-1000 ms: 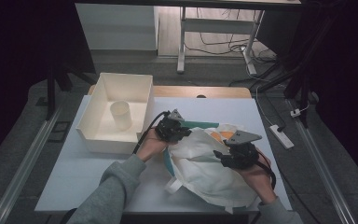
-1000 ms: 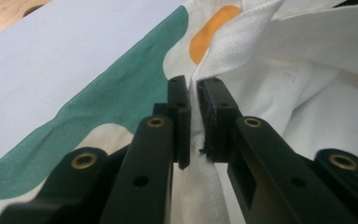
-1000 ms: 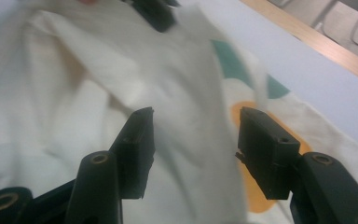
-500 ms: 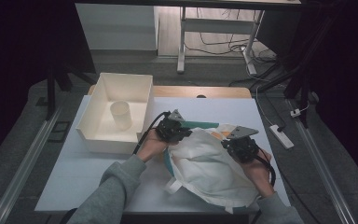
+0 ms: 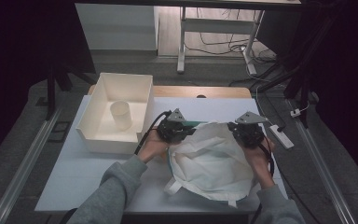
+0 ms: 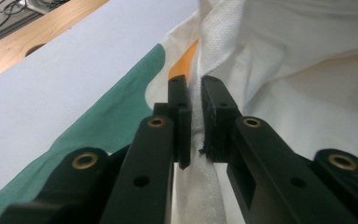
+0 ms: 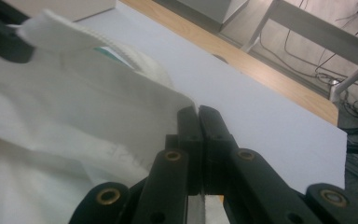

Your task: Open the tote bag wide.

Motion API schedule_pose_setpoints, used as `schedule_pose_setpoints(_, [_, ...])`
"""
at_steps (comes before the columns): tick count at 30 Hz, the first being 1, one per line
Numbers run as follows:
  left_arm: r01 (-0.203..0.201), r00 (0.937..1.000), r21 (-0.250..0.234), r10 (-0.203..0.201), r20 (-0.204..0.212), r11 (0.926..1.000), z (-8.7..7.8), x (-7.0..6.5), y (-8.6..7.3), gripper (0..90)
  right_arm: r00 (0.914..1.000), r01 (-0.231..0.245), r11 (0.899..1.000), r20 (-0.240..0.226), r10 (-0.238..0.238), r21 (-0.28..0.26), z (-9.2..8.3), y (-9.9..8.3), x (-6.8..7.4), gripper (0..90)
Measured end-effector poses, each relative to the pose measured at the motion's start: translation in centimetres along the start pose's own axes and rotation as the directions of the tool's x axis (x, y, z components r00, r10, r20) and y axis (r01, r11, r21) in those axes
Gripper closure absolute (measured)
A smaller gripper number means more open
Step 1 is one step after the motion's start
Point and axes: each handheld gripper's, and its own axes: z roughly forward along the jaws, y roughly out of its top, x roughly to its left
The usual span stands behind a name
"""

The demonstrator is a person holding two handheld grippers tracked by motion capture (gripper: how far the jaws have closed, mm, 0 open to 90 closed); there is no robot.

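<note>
One white fabric bag [image 5: 212,161] is counted at table centre. One open white box [image 5: 103,134] is listed at 10 o'clock, one cup [image 5: 120,115] inside it. Two grippers are recorded: left gripper [image 5: 181,132], right gripper [image 5: 243,133].

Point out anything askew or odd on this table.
The white bag lies rumpled and crooked, its rim pinched by the left gripper and the right gripper, with a strap trailing at the near edge. The cup stands upright in the tray; nothing spilled.

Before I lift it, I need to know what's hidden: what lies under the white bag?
A green and orange cloth shows at the white bag's edge; how far it runs beneath is covered.
</note>
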Motion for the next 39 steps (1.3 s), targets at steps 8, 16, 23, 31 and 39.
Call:
schedule_pose_setpoints(8, [-0.025, 0.9992, 0.022, 0.026, -0.031, 0.9994, 1.2, -0.2, -0.1, 82.5, 0.9999, -0.015, 0.999, 0.000, 0.015, 0.034, 2.9, -0.3, -1.4, 88.4])
schedule_pose_setpoints(16, [-0.009, 0.9990, 0.033, 0.011, -0.043, 0.9994, 1.9, 0.3, -0.5, 83.2, 0.9998, -0.016, 0.998, 0.011, 0.016, 0.057, 4.7, -0.8, -1.7, 88.3])
schedule_pose_setpoints(23, [0.024, 0.9988, 0.062, -0.022, -0.044, 0.9978, 2.8, 1.3, -1.1, 83.5, 0.9997, -0.023, 0.996, 0.001, 0.023, 0.084, 6.3, -1.3, -2.0, 88.3])
schedule_pose_setpoints(31, [0.053, 0.9965, 0.085, -0.047, -0.068, 0.9950, 3.8, 2.1, -1.7, 83.7, 0.9997, -0.020, 0.995, -0.012, 0.022, 0.102, 8.3, -1.7, -2.1, 88.3])
schedule_pose_setpoints(39, [0.042, 0.9950, 0.097, -0.033, -0.094, 0.9944, 4.2, 2.3, -1.8, 83.9, 0.9998, -0.019, 0.995, -0.005, 0.019, 0.098, 8.9, -1.5, -2.3, 88.3])
